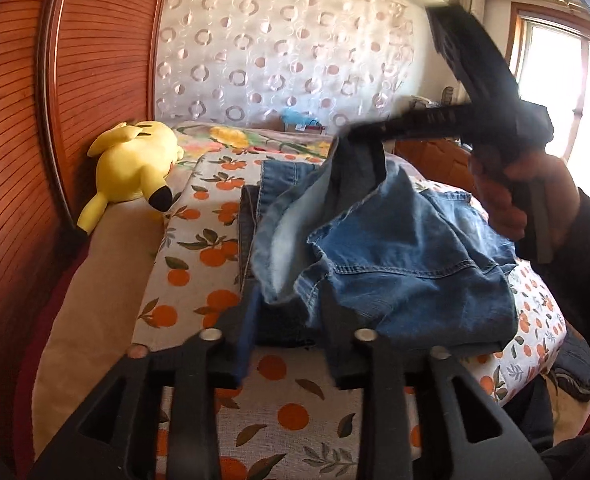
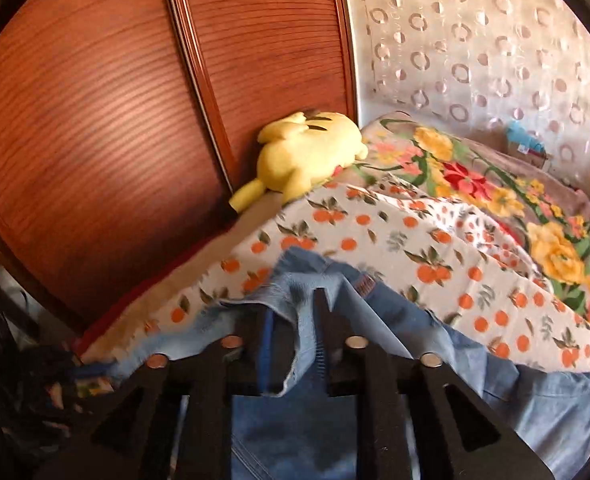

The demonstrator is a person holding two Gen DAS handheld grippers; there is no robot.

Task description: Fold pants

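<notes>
Blue jeans [image 1: 395, 248] held up over a bed's orange-print sheet [image 1: 211, 256].
Both tools grip denim: left gripper [image 1: 289, 312] pinches the near edge; right gripper [image 2: 295, 332], in a hand [image 1: 523, 192], clamps a lifted fold. A yellow plush toy [image 1: 135, 160] lies nearby.

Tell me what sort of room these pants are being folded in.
Most likely a bedroom in a home. The jeans lie on a bed with an orange-print sheet, a yellow plush toy rests beside a wooden slatted wardrobe door, and a patterned curtain hangs behind.
</notes>
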